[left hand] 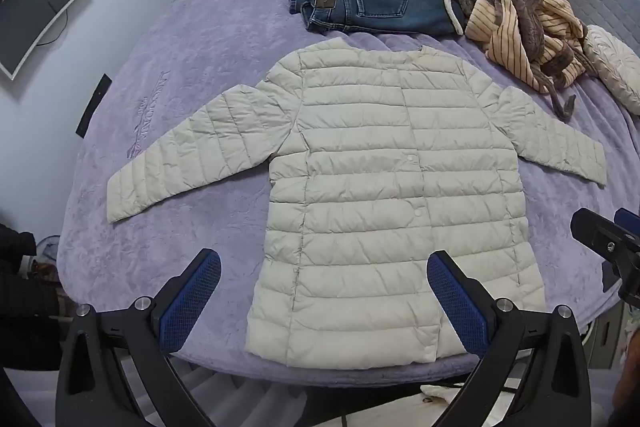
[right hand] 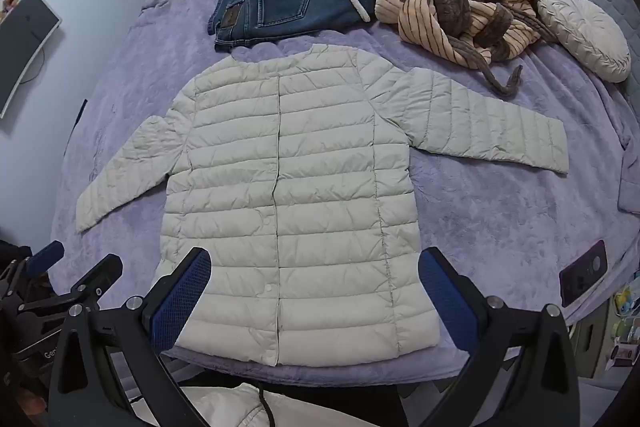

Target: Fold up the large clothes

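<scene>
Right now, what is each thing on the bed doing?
Puffy jacket: spread flat, sleeves out, snapped shut, not folded yet.
Jeans: folded.
Striped robe: crumpled in a heap.
Round cushion: lying beside the robe.
Left gripper: fingers open, holding nothing.
Right gripper: fingers open, holding nothing.

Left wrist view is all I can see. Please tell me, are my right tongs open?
Observer: Yes, the right tongs are open near the hem of the white jacket, gripping nothing.
Operator: Does anything lie on the bed to the right of the jacket?
Observer: A dark phone lies on the purple bedspread, apart from the jacket.
Operator: What shape is the cream cushion?
Observer: The cushion is round, beside the striped robe.
</scene>
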Available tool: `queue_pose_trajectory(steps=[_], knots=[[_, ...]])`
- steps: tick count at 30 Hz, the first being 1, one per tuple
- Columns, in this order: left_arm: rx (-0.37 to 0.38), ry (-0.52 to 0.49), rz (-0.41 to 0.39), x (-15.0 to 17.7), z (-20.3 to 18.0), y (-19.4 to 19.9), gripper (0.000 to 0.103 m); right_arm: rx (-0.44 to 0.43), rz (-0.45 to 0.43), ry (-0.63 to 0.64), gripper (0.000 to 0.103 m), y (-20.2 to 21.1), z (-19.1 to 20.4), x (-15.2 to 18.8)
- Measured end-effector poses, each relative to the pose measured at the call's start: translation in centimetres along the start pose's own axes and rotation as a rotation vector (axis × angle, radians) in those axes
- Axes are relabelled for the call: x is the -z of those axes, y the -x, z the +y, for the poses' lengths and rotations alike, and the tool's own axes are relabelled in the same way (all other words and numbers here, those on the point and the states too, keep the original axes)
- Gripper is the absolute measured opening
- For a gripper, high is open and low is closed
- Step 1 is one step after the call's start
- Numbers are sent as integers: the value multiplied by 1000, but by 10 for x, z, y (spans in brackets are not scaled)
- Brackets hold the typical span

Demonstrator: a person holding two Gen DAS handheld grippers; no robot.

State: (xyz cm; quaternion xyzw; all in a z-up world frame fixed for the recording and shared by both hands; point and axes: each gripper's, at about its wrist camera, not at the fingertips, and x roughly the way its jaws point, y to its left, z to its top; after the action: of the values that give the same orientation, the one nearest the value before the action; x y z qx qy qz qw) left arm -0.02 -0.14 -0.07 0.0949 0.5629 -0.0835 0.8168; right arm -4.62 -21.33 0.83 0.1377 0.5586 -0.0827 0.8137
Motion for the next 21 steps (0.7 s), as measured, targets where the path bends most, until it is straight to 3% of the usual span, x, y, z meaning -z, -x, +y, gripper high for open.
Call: queue_pose_trajectory(steps=[9, 10, 21], knots=[[-15, 56, -44, 3, 10, 8, 103, 32, -12, 0, 103, 0, 5, -2], [-17, 61, -44, 4, 12, 8, 103, 2, 15, -5, 103, -1, 0, -5], [-36, 121, -37, -1, 19, 7, 103, 0, 42, 22, 103, -11, 9, -5]])
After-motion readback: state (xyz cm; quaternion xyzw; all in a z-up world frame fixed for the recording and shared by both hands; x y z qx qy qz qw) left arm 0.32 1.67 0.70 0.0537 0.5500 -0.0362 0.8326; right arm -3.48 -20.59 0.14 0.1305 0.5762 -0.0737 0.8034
